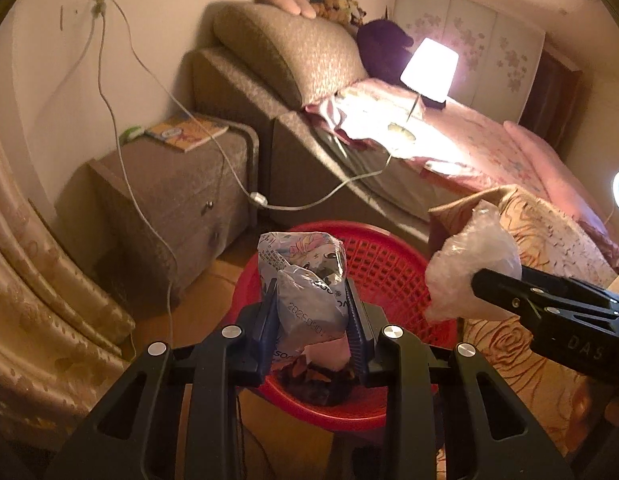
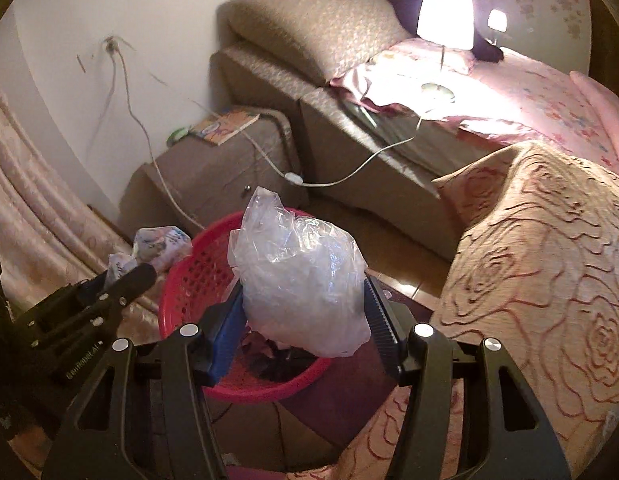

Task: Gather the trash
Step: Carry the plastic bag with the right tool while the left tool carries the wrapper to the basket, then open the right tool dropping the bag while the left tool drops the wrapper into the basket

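A red mesh basket [image 1: 393,264] stands on the floor beside the bed, with dark scraps lying at its bottom. My left gripper [image 1: 311,312] is shut on a printed snack wrapper [image 1: 305,272] and holds it over the basket's near side. From the right, my right gripper [image 1: 485,280] reaches in, shut on a crumpled clear plastic bag [image 1: 469,268]. In the right wrist view the right gripper [image 2: 305,300] clamps that plastic bag [image 2: 297,276] above the basket [image 2: 181,280], while the left gripper [image 2: 137,276] with the wrapper [image 2: 161,246] hangs at the basket's left rim.
A rose-patterned bedspread [image 2: 541,280] hangs off the bed edge right of the basket. A brown nightstand [image 1: 177,192] with a book stands behind it, cables [image 1: 157,232] dangling in front. A lit lamp [image 1: 429,68] sits on the bed. Curtains [image 1: 33,300] hang at the left.
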The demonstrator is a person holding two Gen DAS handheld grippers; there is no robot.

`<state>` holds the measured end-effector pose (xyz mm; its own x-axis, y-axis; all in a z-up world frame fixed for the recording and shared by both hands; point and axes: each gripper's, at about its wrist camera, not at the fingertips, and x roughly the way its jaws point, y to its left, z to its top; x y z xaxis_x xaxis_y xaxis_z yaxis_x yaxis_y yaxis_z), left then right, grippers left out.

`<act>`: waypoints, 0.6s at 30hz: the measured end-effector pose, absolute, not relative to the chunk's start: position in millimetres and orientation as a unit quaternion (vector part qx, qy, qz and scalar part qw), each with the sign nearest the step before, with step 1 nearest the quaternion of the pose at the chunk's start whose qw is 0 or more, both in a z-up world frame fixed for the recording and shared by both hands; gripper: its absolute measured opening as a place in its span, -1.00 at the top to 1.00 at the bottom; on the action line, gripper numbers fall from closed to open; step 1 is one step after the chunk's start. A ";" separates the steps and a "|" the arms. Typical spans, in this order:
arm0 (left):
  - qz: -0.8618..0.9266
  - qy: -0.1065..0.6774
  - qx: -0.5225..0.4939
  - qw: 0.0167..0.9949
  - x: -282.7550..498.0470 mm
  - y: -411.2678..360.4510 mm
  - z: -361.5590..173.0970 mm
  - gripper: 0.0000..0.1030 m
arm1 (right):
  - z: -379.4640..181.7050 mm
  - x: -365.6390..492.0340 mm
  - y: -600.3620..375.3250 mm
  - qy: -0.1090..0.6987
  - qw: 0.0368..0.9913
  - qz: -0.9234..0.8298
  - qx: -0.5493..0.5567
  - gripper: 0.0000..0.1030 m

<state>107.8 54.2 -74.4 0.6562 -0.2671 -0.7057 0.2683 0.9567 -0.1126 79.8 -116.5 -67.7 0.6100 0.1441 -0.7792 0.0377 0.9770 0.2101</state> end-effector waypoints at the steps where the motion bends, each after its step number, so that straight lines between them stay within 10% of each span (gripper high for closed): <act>1: -0.147 0.393 0.001 0.908 109.6 54.7 -78.6 0.44 | -71.9 83.4 -114.2 0.446 0.889 0.031 0.102 -0.07; 11: -0.148 0.416 0.004 0.897 118.6 58.5 -98.5 0.38 | -88.9 99.8 -108.5 0.467 0.876 0.045 0.108 -0.30; 18: -0.144 0.415 -0.010 0.898 119.3 64.1 -97.1 0.01 | -91.9 99.2 -108.1 0.472 0.873 0.046 0.116 -0.37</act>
